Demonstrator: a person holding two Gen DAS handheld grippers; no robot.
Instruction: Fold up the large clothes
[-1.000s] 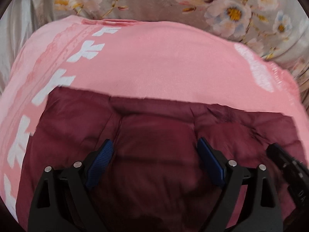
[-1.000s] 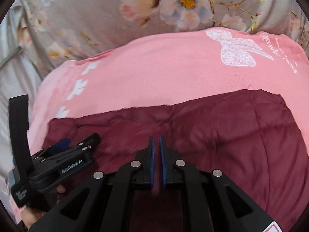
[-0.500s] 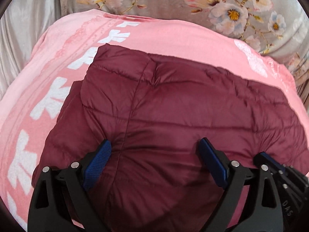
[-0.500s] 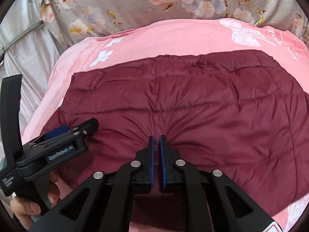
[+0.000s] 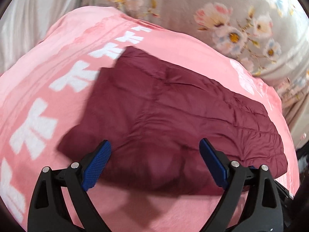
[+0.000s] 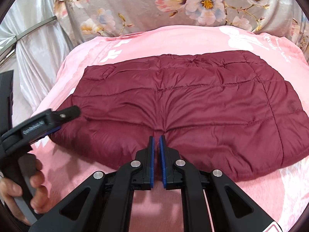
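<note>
both jaws at maroon jacket's (image 6: 193,106) near edge: left gripper (image 5: 154,162) wide apart, right gripper (image 6: 156,145) together, empty

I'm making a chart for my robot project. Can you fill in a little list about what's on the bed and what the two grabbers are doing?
garment: dark red quilted jacket, folded, lying flat
surface: pink blanket with white prints
behind: grey flowered fabric
left gripper: open, nothing between its pads
right gripper: shut, at the jacket's near edge; whether it pinches cloth cannot be told
</note>
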